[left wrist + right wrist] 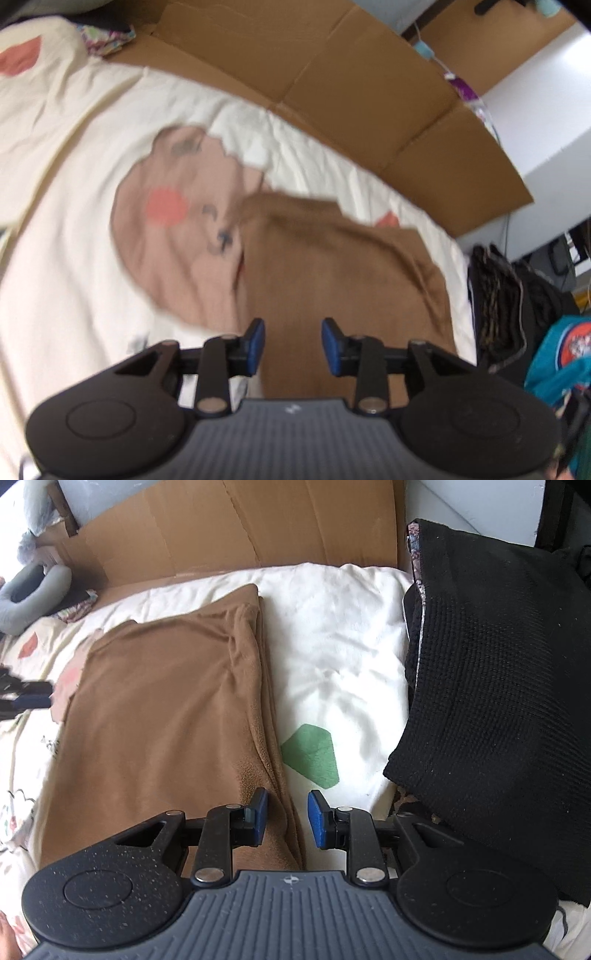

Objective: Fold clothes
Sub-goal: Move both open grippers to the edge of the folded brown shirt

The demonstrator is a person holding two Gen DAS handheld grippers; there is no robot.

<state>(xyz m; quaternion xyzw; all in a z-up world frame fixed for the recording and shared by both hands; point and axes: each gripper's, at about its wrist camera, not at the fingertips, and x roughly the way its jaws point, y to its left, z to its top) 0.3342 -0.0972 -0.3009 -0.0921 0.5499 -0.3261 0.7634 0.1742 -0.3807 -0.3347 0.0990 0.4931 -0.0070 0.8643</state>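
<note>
One brown garment [166, 716], folded flat on the bed, on the white quilt [332, 635] with its cartoon print. In the right wrist view its long axis runs away from the camera, with the thick folded edge along its right side; the far end lies near the cardboard sheet [258, 524] propped behind the bed.

Two tools. Right tool [287, 818]: jaws partly apart, straddling the garment's right near edge, left pad over the cloth, right pad over the quilt. Can't tell whether the pads touch the fabric; no pinch visible. Left tool [293, 345]: jaws partly apart, nothing between them, hovering over the garment's near part; that view is blurred. Its tips also show at the left edge of the right wrist view, beside the garment's left side.

One green patch [312, 757] printed on the quilt, just right of the garment. One black knit item [498, 701] lies at the right, apart from the garment. No containers visible.
</note>
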